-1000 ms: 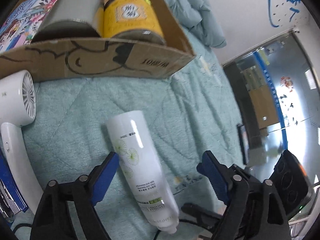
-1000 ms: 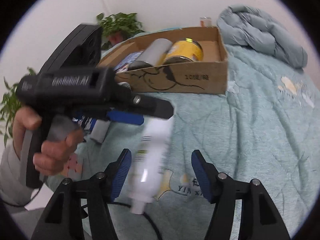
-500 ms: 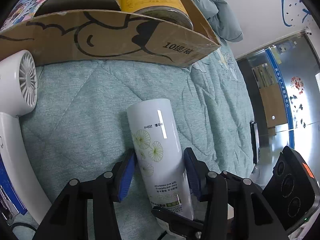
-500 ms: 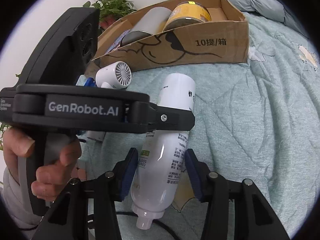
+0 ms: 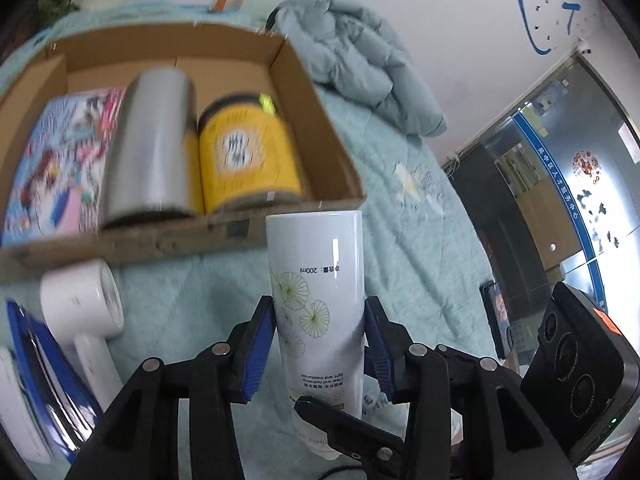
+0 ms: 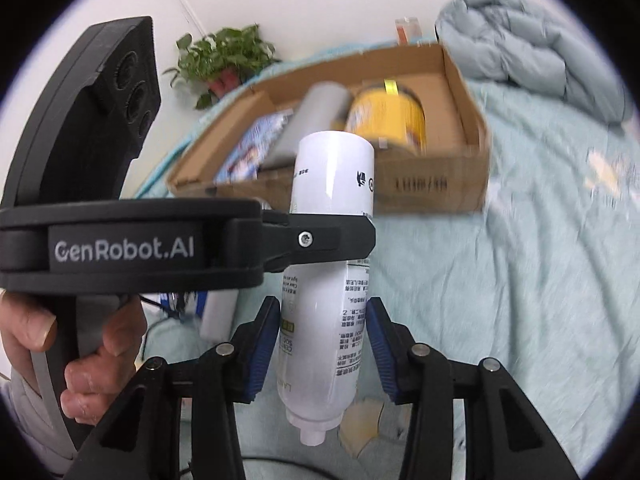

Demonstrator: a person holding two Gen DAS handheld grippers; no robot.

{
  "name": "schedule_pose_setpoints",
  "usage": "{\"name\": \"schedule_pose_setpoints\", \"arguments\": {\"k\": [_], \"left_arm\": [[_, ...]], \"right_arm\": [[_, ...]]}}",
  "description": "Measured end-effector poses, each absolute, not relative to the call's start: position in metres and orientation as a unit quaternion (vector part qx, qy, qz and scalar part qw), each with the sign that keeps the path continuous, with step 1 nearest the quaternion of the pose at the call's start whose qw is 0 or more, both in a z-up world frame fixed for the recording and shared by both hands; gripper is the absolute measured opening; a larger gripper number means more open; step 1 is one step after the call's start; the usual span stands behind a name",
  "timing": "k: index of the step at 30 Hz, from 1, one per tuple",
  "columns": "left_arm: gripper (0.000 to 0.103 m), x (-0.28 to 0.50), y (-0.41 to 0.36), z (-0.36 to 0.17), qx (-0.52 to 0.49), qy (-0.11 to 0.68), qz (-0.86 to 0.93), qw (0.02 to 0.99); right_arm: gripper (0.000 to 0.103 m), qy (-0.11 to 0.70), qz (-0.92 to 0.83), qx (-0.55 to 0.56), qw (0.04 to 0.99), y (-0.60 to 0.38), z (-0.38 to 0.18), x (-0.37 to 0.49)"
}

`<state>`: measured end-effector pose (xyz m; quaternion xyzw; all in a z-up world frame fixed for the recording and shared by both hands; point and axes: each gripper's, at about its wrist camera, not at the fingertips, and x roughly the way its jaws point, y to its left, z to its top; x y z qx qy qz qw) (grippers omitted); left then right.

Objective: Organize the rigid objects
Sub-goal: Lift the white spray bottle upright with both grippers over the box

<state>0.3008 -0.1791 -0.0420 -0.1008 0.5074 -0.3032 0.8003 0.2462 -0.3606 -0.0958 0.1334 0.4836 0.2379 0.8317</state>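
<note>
White bottle point(image 5: 316, 292) clamped by left gripper point(image 5: 318, 344), right gripper point(image 6: 322, 344), jaws just closing

Both claws on my rig look the same: matte black plastic arms with blue ribbed pads point(image 5: 256, 354) and silver screws at the pivots. The left claw point(image 6: 320, 240) has "GenRobot.AI" in pale lettering on its body, with a curved black camera block above. A light grey sleeve point(image 6: 24, 412) peeks out at the wrist.
</note>
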Motion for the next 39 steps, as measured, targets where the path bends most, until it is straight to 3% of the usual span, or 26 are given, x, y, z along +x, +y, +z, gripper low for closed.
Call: {"name": "schedule_pose_setpoints", "arguments": {"k": [13, 18, 39], "left_arm": [[0.041, 0.373, -0.21, 0.063, -0.05, 0.436, -0.326, 0.838], [0.041, 0.408, -0.225, 0.08, -0.04, 0.434, -0.33, 0.837], [0.041, 0.499, -0.258, -0.001, -0.086, 0.5, -0.32, 0.8]], "right_arm": [[0.043, 0.421, 0.23, 0.107, 0.871, -0.383, -0.029, 0.327], [0.043, 0.418, 0.223, 0.105, 0.875, -0.392, -0.023, 0.355], [0.043, 0.47, 0.205, 0.066, 0.856, -0.403, -0.075, 0.421]]}}
